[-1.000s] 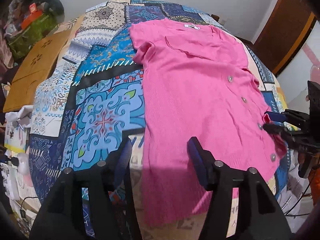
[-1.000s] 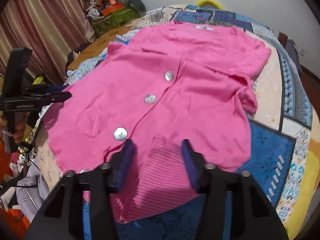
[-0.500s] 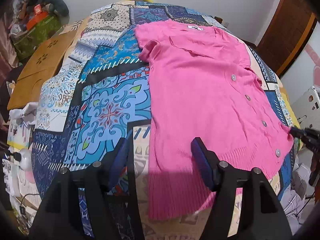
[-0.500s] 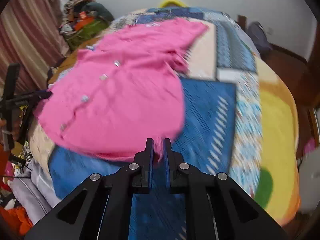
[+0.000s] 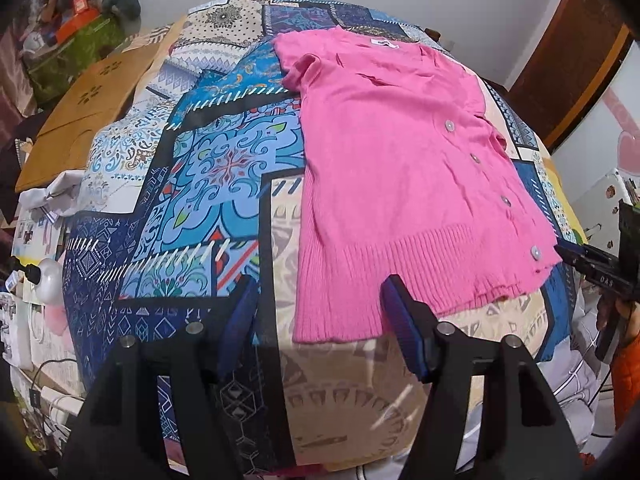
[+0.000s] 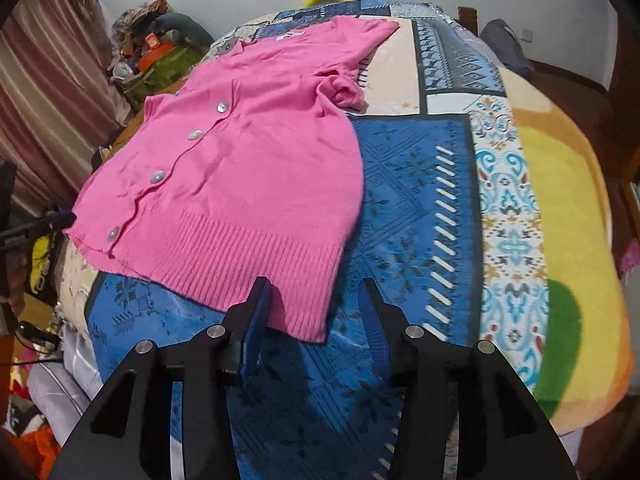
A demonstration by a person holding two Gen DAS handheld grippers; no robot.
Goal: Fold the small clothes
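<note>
Both tongs stand open and hold nothing; the right tongs [image 6: 316, 312] have just been opening, with the hem corner of the pink cardigan [image 6: 248, 168] lying between their jaws unpinched. The cardigan lies flat on the bed [image 6: 420, 208], collar far, hem near. Its other hem corner lies just ahead of the left tongs [image 5: 320, 312].

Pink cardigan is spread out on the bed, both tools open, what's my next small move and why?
Probably lower the right tool onto the pink knitted cardigan's ribbed hem corner and close. Its jaws have just been opening, the corner lies between them ungripped, and the garment lies flat, unfolded.
</note>
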